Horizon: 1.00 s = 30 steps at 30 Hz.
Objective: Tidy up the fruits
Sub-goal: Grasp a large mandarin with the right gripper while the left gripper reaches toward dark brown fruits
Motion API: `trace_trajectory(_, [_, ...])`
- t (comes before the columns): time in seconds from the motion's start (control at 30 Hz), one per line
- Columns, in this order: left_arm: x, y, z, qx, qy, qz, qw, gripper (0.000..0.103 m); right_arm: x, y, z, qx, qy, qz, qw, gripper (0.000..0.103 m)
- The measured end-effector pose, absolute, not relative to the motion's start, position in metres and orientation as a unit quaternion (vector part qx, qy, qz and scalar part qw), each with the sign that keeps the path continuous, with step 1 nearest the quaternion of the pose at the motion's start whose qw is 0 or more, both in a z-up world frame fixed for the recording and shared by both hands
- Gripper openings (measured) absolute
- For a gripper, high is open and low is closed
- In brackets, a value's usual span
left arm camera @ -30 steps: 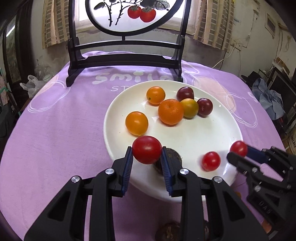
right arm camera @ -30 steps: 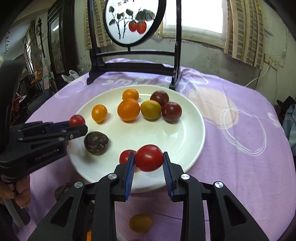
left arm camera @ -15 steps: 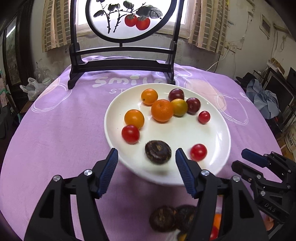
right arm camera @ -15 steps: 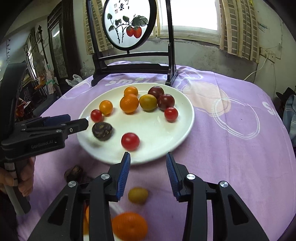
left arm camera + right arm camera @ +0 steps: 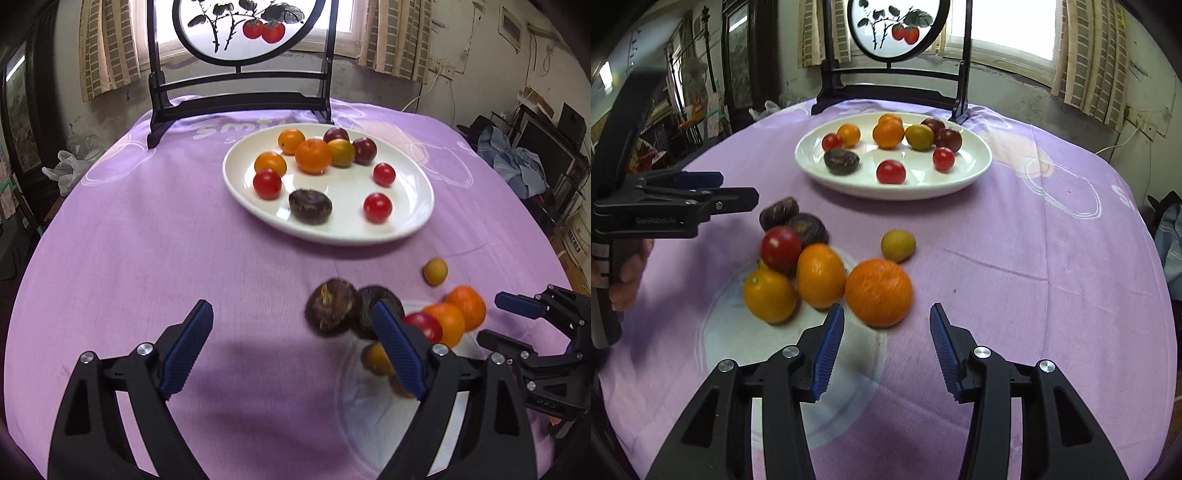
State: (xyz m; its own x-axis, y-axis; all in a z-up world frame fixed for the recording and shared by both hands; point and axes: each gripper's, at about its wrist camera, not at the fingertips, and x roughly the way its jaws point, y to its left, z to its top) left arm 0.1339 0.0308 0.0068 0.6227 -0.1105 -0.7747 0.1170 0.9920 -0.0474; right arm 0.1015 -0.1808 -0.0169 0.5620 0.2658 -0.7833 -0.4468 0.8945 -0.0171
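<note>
A white plate (image 5: 413, 218) (image 5: 975, 173) on the purple cloth holds several fruits: oranges, red tomatoes (image 5: 266, 183) (image 5: 891, 171), plums and a dark brown fruit (image 5: 309, 206). Nearer me, a loose pile lies on the cloth: two dark brown fruits (image 5: 330, 312), a red tomato (image 5: 780, 248), oranges (image 5: 878, 292) and a small yellow fruit (image 5: 897, 244). My left gripper (image 5: 295, 343) is opening wide over bare cloth, left of the pile, with nothing between its fingers. My right gripper (image 5: 886, 343) is opening too, empty, just short of the big orange.
A dark wooden stand (image 5: 240, 99) with a round painted screen rises behind the plate. A hand (image 5: 628, 280) holds the left gripper's handle (image 5: 668, 206) at the left of the right wrist view. Clutter and clothes (image 5: 517, 166) lie beyond the table's right edge.
Both grippers let go of their red tomatoes, which now lie on the plate. Both pulled back from the plate toward the loose pile, jaws widening.
</note>
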Motion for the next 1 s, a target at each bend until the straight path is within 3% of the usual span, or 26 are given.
trace_trajectory(0.7, [0.136, 0.027, -0.024, 0.044, 0.465, -0.066, 0.882, 0.086, 0.114, -0.178, -0.017, -0.084, 0.42, 0.201, 0.881, 0.043])
trace_trajectory(0.83, [0.146, 0.024, -0.032, 0.049, 0.472, -0.075, 0.877, 0.077, 0.109, -0.183, -0.011, -0.074, 0.412, 0.204, 0.885, 0.043])
trace_trajectory(1.0, [0.161, 0.02, -0.035, 0.055, 0.463, -0.087, 0.88, 0.074, 0.108, -0.186, -0.011, -0.066, 0.414, 0.205, 0.884, 0.043])
